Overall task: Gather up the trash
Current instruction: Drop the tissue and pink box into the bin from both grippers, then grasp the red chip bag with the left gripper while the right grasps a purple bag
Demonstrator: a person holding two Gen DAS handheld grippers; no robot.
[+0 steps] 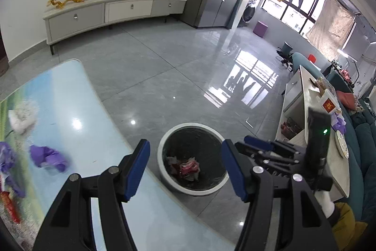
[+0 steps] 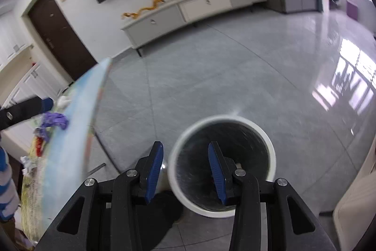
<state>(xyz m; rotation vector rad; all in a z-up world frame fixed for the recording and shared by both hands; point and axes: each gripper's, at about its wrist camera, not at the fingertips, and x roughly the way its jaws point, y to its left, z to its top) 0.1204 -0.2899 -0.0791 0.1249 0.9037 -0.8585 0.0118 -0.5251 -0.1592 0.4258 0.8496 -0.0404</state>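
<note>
A white round bin (image 1: 164, 145) with a black liner stands on the floor by the table; red and grey wrappers (image 1: 186, 167) lie in it. It also shows in the right wrist view (image 2: 183, 133). My left gripper (image 1: 185, 166) is open and empty, above the table edge and facing the bin. My right gripper (image 2: 185, 171) is open and empty, just above the bin's near rim; it also shows at the right of the left wrist view (image 1: 263, 145). On the table (image 1: 82, 114) lie a purple crumpled glove (image 1: 48, 157), white tissue (image 1: 22, 117) and a red wrapper (image 1: 10, 208).
A low TV cabinet (image 1: 112, 11) runs along the far wall. A white side table (image 1: 312, 114) with clutter and a teal sofa (image 1: 362, 157) stand at the right. Glossy grey floor tiles (image 1: 176, 58) lie between.
</note>
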